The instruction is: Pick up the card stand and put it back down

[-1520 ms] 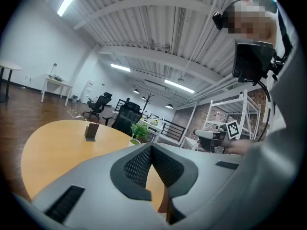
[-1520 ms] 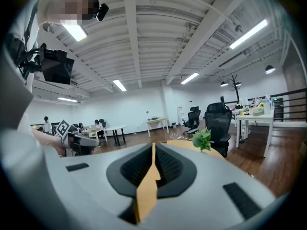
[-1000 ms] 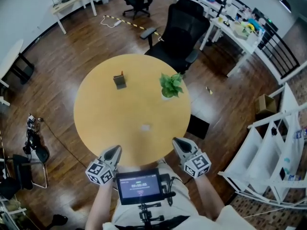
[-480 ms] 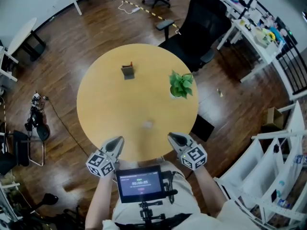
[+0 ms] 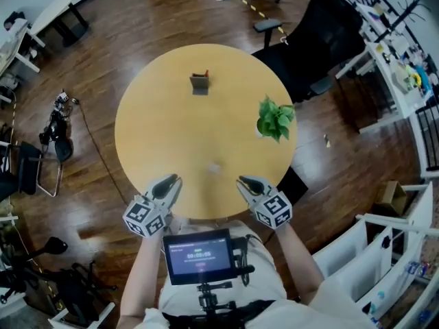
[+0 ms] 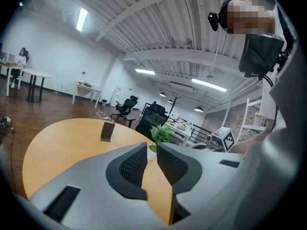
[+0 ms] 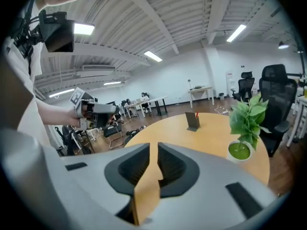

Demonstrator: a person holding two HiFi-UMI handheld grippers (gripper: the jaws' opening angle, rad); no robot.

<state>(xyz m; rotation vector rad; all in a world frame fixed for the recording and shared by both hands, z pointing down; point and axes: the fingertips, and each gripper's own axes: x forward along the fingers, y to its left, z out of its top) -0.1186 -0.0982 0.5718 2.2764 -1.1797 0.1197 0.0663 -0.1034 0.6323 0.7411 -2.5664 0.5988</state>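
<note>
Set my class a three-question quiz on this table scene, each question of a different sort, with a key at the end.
1. True or false: the card stand is clamped in the left gripper's jaws.
2. In the head view, what stands near the right edge of the round table? A. a potted plant B. a kettle C. a laptop
3. Short answer: in the head view, is the card stand on the upper or the lower half of the table top?

Key
1. False: it stands free on the table, and those jaws have nothing between them.
2. A
3. Upper
</note>
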